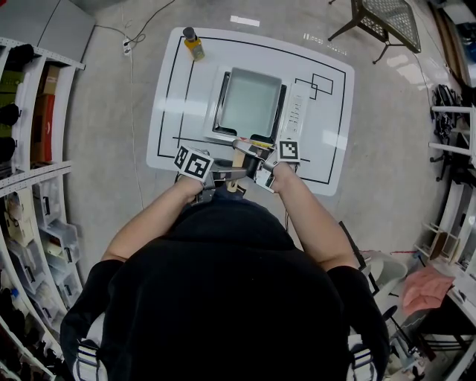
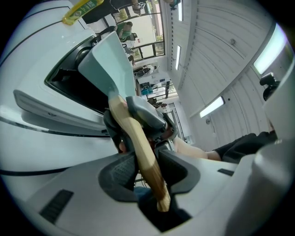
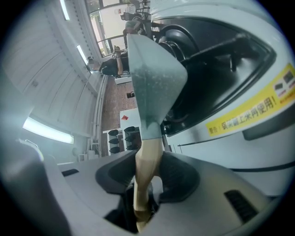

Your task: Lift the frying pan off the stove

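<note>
A square grey frying pan [image 1: 251,102] lies over the white portable stove [image 1: 295,113] on the white table [image 1: 331,152]. Its wooden handle [image 1: 238,158] points toward me. My left gripper [image 1: 224,177] comes in from the left near the handle's end and is shut on it. Just ahead of it, my right gripper [image 1: 251,152] clamps the same handle from the right. In the left gripper view the handle [image 2: 138,143] runs between the pads of the left gripper [image 2: 143,168] up to the pan [image 2: 110,60]. In the right gripper view the handle [image 3: 147,154] fills the gap of the right gripper [image 3: 147,174].
A yellow bottle with a dark cap [image 1: 194,45] stands at the table's far left corner. Black lines are marked on the tabletop. Shelving [image 1: 30,178] lines the left side, a chair [image 1: 383,22] stands beyond the table at the right, and a rack [image 1: 454,134] is further right.
</note>
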